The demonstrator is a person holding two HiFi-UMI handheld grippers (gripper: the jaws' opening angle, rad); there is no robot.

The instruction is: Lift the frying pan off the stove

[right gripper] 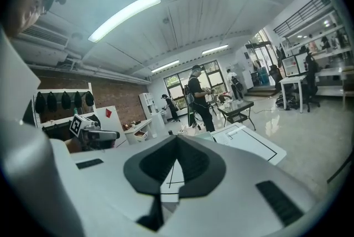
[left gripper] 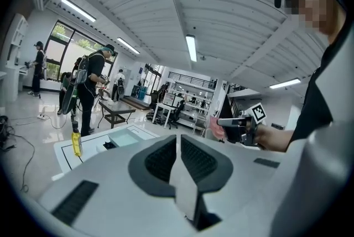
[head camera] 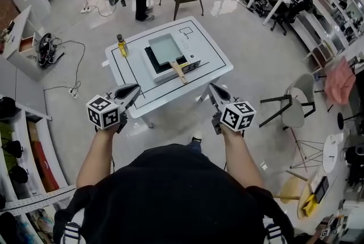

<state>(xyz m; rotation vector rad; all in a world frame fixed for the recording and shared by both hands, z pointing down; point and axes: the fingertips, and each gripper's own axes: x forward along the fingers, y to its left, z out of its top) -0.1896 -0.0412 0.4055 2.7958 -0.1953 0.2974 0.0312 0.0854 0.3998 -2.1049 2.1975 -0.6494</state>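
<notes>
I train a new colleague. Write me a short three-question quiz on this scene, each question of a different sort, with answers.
1. The frying pan handle points toward which table edge? A: the near one; B: the far one; C: the left one.
2. True or false: the left claw and the right claw are both shut and empty.
3. What stands left of the pan on the table?
Key: 1 A; 2 true; 3 a yellow bottle.
</notes>
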